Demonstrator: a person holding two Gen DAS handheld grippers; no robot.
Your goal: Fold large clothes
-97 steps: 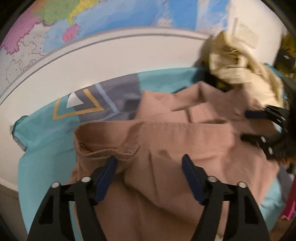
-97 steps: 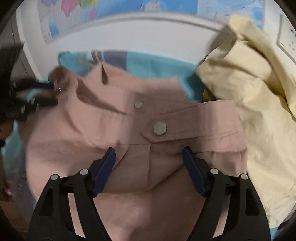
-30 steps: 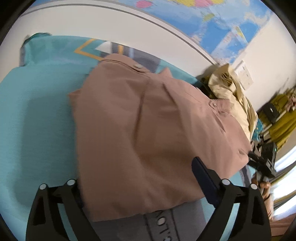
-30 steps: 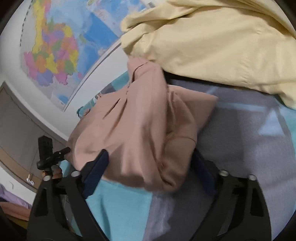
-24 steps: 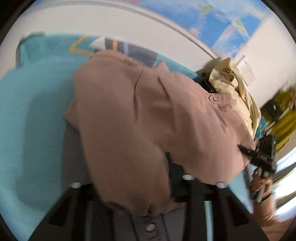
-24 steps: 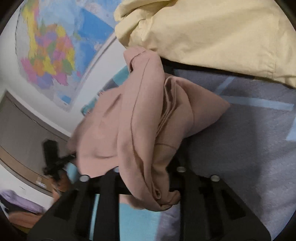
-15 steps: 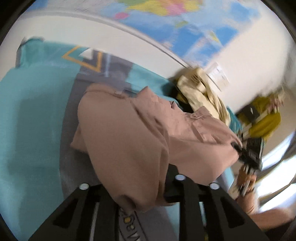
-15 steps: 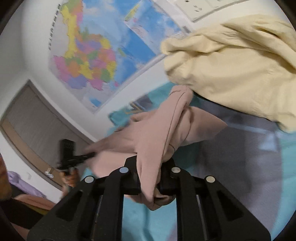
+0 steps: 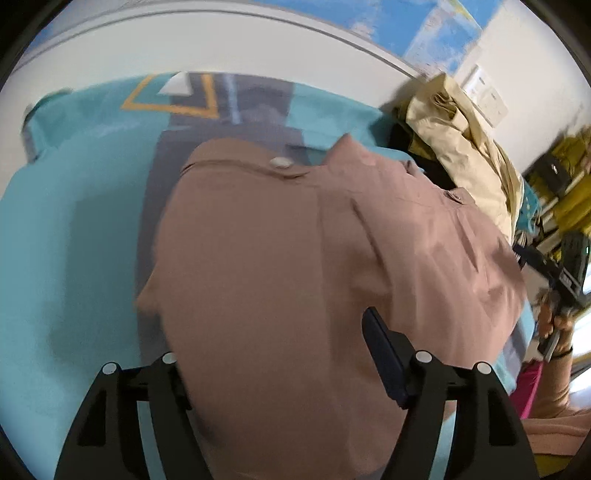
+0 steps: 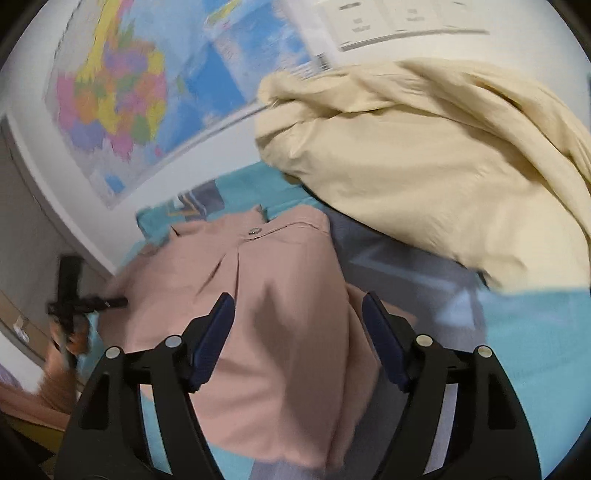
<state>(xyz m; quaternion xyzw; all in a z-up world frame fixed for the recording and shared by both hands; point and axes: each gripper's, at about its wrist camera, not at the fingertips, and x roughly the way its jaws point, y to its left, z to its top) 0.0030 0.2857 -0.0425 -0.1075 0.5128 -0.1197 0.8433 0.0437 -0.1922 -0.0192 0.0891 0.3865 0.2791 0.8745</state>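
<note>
A dusty-pink buttoned garment [image 9: 295, 266] lies folded in a compact stack on a teal and grey bedspread [image 9: 66, 229]. It also shows in the right wrist view [image 10: 266, 295]. My left gripper [image 9: 273, 354] is open just over the garment's near edge, its left finger hidden by the cloth. My right gripper [image 10: 297, 332] is open over the garment's other end, with the fabric lying loose between its blue pads. Each gripper shows in the other view, the right one [image 9: 554, 273] and the left one [image 10: 85, 302].
A heap of cream-yellow clothes [image 10: 424, 158] lies on the bed against the wall, right beside the pink garment; it also shows in the left wrist view [image 9: 461, 147]. A world map [image 10: 147, 81] and wall sockets [image 10: 369, 22] are behind. Yellow furniture [image 9: 565, 177] stands beyond the bed.
Both grippers were shut on the pink garment and carried it up; now both have opened and let it go, and the garment rests folded on the bedspread.
</note>
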